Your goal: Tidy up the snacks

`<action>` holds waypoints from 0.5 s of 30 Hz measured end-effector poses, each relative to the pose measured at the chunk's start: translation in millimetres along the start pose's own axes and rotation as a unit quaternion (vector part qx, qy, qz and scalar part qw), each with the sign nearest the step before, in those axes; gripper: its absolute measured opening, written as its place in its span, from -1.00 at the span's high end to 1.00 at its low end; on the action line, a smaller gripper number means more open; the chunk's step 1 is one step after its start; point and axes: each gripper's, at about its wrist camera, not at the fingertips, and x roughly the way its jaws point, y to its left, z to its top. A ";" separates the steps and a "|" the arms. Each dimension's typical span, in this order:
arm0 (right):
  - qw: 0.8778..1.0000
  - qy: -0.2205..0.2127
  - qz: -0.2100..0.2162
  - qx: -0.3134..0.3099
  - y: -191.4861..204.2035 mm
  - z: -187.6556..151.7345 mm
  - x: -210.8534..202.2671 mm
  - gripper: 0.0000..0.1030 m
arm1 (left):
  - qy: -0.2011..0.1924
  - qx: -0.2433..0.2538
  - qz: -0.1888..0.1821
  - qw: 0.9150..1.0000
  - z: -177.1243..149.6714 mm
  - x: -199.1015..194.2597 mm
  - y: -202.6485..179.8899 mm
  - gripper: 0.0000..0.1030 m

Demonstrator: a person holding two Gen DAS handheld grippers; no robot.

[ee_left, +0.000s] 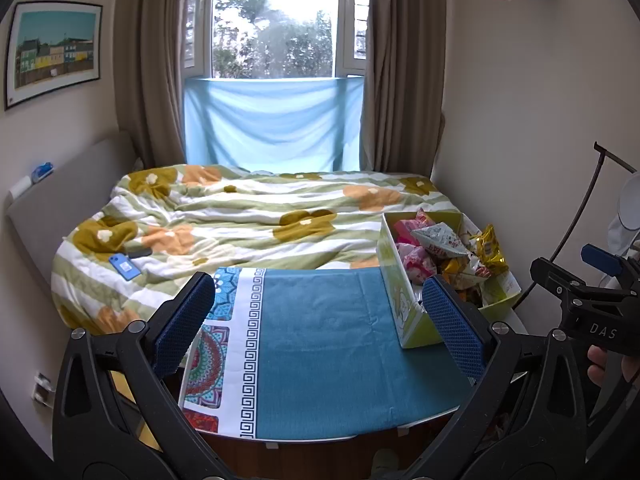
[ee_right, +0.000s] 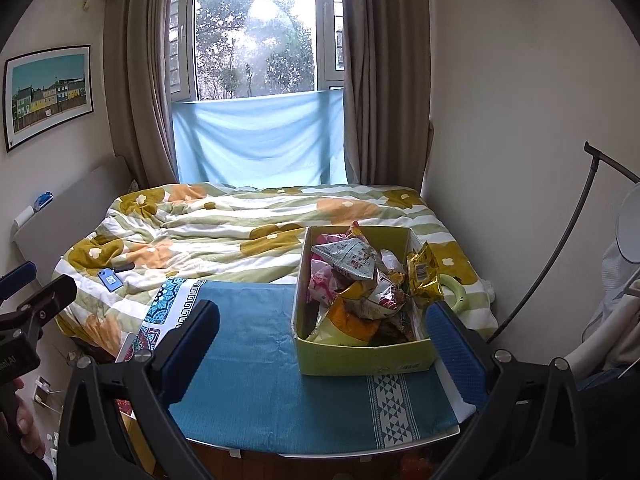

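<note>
A yellow-green cardboard box (ee_right: pixel 362 358) stands on the right part of a small table covered with a teal cloth (ee_right: pixel 260 380). The box holds several snack packets (ee_right: pixel 360 280); a gold packet (ee_right: pixel 426 276) leans at its right rim. The box also shows in the left wrist view (ee_left: pixel 404 312), right of my fingers. My left gripper (ee_left: pixel 318 322) is open and empty above the teal cloth (ee_left: pixel 320 340). My right gripper (ee_right: pixel 320 338) is open and empty, its jaws wide in front of the box.
A bed with a flowered quilt (ee_right: pixel 240 224) lies behind the table. A blue phone (ee_right: pixel 110 280) lies on the quilt at the left. Window, curtains and a light blue cloth (ee_right: pixel 256 140) are at the back. A lamp stand (ee_right: pixel 560 248) curves at the right.
</note>
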 end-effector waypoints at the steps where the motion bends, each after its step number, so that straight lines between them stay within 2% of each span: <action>1: 1.000 0.000 0.000 0.000 -0.1 0.3 0.4 -0.99 | 0.000 0.000 -0.001 1.000 0.2 -0.3 0.1 -0.99; 15: 1.000 0.004 -0.003 0.001 -2.3 -1.6 5.2 -0.99 | 0.004 0.003 -0.006 1.000 -2.2 2.4 -2.1 -0.99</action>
